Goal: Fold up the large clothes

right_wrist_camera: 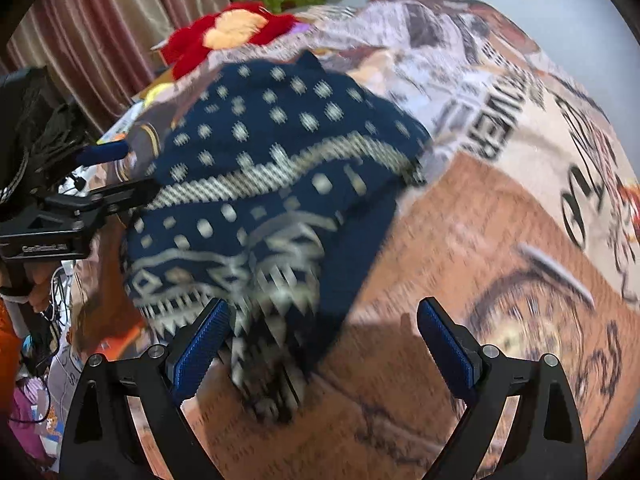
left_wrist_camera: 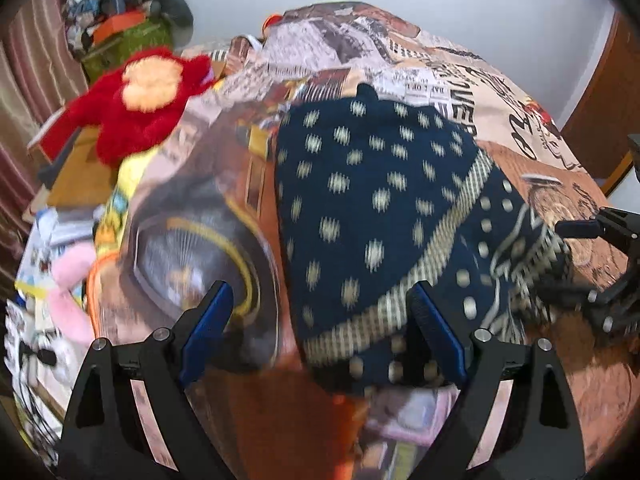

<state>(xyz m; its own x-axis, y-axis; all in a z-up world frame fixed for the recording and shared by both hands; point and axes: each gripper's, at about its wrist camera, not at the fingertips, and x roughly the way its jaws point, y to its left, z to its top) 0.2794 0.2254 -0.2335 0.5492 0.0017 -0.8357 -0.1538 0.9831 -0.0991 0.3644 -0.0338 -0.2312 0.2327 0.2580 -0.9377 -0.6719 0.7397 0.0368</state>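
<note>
A navy knitted sweater (left_wrist_camera: 360, 208) with cream dots and a patterned hem lies bunched on the printed bedspread (left_wrist_camera: 460, 64). In the left wrist view my left gripper (left_wrist_camera: 320, 320) stands open just above it. The sweater's striped band runs between the blue pads (left_wrist_camera: 436, 336), which do not press on it. The right gripper (left_wrist_camera: 568, 260) shows at the right edge over the hem. In the right wrist view my right gripper (right_wrist_camera: 324, 340) is open over the sweater (right_wrist_camera: 280, 184). The zigzag hem lies beside its left pad (right_wrist_camera: 200, 344). The left gripper (right_wrist_camera: 120, 174) hovers at the sweater's left side.
A red plush toy (left_wrist_camera: 140, 96) lies at the bed's far left, with a green box (left_wrist_camera: 128, 36) of clutter behind it. Striped curtains (left_wrist_camera: 24, 80) hang on the left. A pink plush (left_wrist_camera: 72, 280) and papers lie beside the bed. Wooden furniture (left_wrist_camera: 600, 92) stands on the right.
</note>
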